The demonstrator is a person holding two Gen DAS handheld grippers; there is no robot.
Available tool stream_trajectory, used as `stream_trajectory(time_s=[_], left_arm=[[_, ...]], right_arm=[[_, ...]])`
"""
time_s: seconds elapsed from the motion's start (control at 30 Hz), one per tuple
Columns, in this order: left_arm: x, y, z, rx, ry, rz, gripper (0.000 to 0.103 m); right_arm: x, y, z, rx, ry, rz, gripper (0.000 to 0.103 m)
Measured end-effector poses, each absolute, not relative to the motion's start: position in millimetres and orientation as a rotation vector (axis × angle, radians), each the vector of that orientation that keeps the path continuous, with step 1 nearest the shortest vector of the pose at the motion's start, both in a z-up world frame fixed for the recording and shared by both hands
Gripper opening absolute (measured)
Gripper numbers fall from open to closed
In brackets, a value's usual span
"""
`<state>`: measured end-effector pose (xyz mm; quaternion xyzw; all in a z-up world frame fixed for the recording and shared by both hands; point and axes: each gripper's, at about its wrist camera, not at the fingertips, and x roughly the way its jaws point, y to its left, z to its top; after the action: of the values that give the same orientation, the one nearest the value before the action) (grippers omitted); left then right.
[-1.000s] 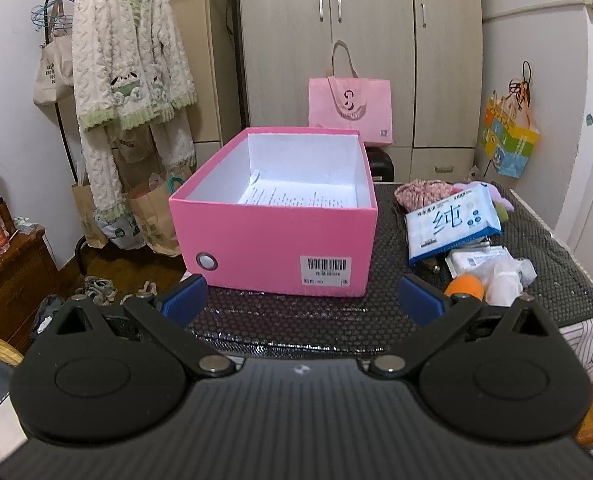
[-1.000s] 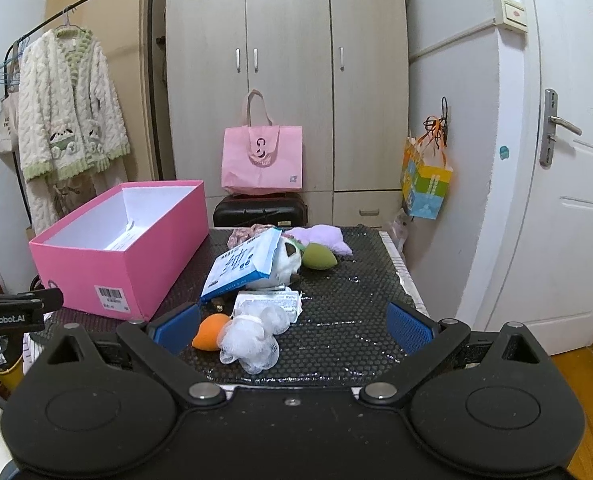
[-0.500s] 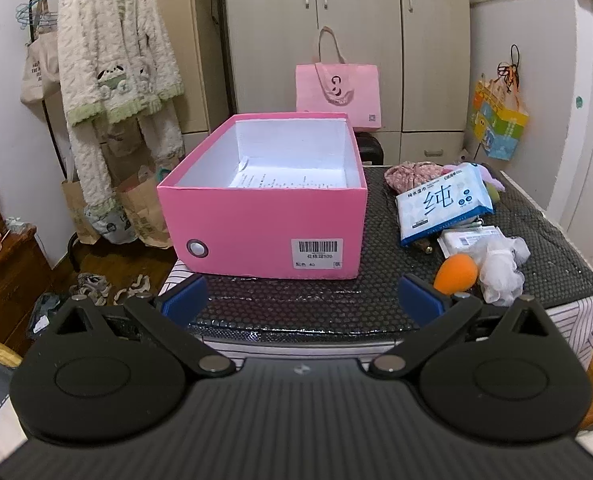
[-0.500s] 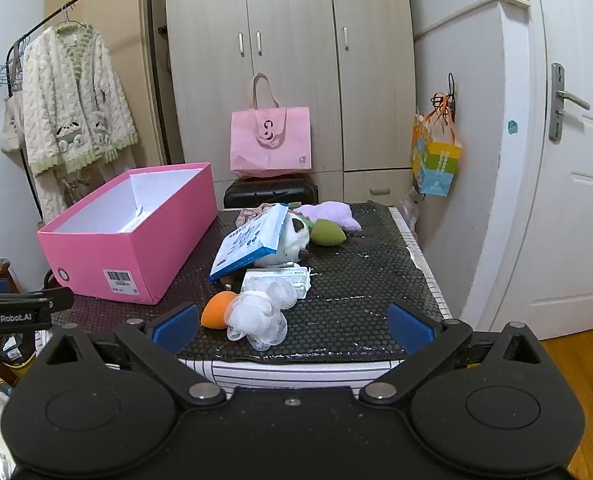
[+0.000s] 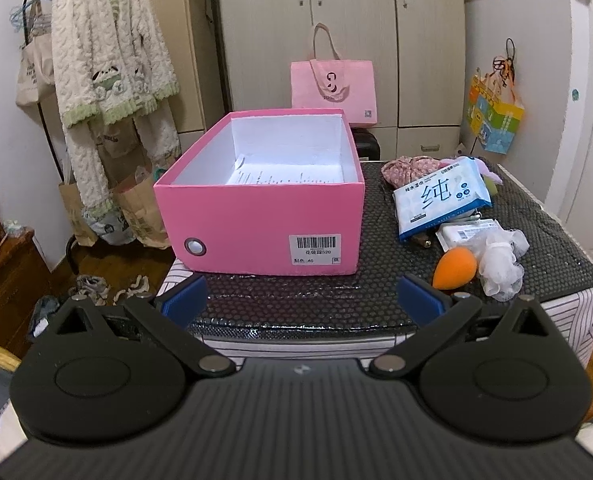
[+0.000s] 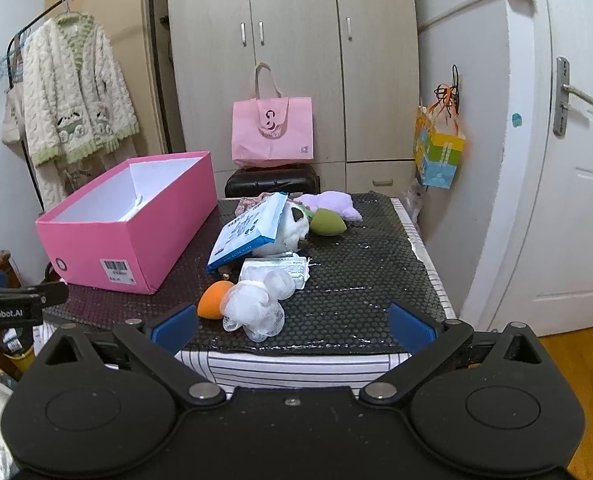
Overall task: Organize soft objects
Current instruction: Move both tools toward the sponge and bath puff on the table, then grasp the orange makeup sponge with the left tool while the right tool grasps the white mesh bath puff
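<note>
An open pink box (image 5: 256, 232) (image 6: 108, 240) stands on the left of a black mat (image 6: 356, 280), with only a sheet of paper inside. To its right lie soft things: an orange sponge (image 5: 454, 267) (image 6: 214, 299), a white mesh puff (image 5: 500, 264) (image 6: 256, 308), a blue tissue pack (image 5: 440, 200) (image 6: 248, 232), a small white wipes pack (image 6: 280, 270), a panda plush (image 6: 292, 228), a green sponge (image 6: 327, 222), a purple cloth (image 6: 330, 202) and a floral cloth (image 5: 410, 166). My left gripper (image 5: 300, 302) is open before the box. My right gripper (image 6: 292, 326) is open, near the puff.
The mat covers a striped table (image 6: 296, 364). Behind it stand a black case (image 6: 272, 180) with a pink tote (image 6: 272, 130), and wardrobes (image 6: 292, 60). A clothes rack with a cream cardigan (image 5: 108, 60) is on the left, a white door (image 6: 576, 200) on the right.
Both grippers have drawn back from the table and risen a little, so the box and the pile look smaller. Nothing on the table moved. Both stayed open.
</note>
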<state>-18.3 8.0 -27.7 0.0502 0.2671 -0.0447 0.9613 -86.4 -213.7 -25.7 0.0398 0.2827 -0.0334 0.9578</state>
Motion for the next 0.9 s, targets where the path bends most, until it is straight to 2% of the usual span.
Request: stream_trajectory(time_s=[0.47, 0.73, 0.9], left_arm=[[-23.0, 0.7, -26.3, 0.133, 0.518, -0.102, 0.103], [-16.3, -2.3, -26.6, 0.15, 0.534, -0.106, 0.103], [-7.0, -6.4, -25.4, 0.161, 0.525, -0.134, 0.103]], right_arm=[[-91.6, -221.0, -24.3, 0.095, 0.547, -0.034, 0.103], [-86.0, -210.7, -36.5, 0.001, 0.557, 0.039, 0.103], [-81.2, -217.1, -32.5, 0.008, 0.491, 0.051, 0.103]])
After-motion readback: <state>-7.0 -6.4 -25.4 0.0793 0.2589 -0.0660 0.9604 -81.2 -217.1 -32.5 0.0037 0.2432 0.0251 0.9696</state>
